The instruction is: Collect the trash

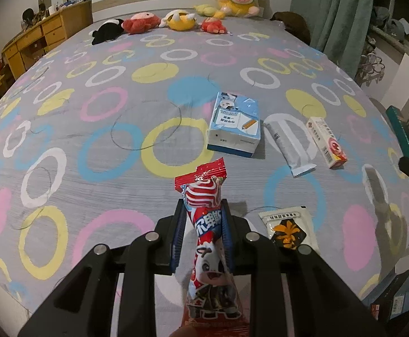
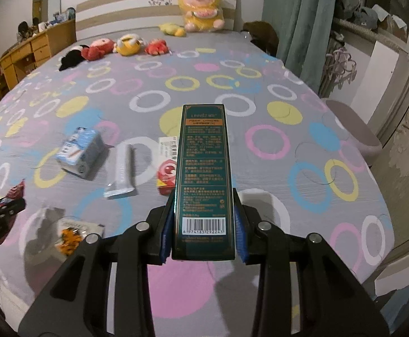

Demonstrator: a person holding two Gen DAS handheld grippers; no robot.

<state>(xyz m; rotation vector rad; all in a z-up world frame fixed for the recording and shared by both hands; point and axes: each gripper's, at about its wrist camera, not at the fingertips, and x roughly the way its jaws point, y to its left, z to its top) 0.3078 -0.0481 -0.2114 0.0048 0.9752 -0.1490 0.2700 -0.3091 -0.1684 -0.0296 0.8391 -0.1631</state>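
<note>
- The left tongs (image 1: 203, 219) are gripping a red wrapper (image 1: 204, 213) between narrow jaws, holding it above the bed (image 1: 92, 185).
- The right tongs (image 2: 203, 221) are clamping a green box (image 2: 203, 174), also held off the bed.
- Four pieces are lying on the sheet: a blue carton (image 1: 233, 125), a white tube (image 1: 288, 146), a small red-and-white box (image 1: 328, 143) just beside it, and a sachet (image 1: 287, 229) nearest the left tongs.
- Judging by this, the carry step is in hand; both loads are awaiting a bin, which is not in view.
- Next, each load is needing release into a bin before the sachet is picked.
</note>
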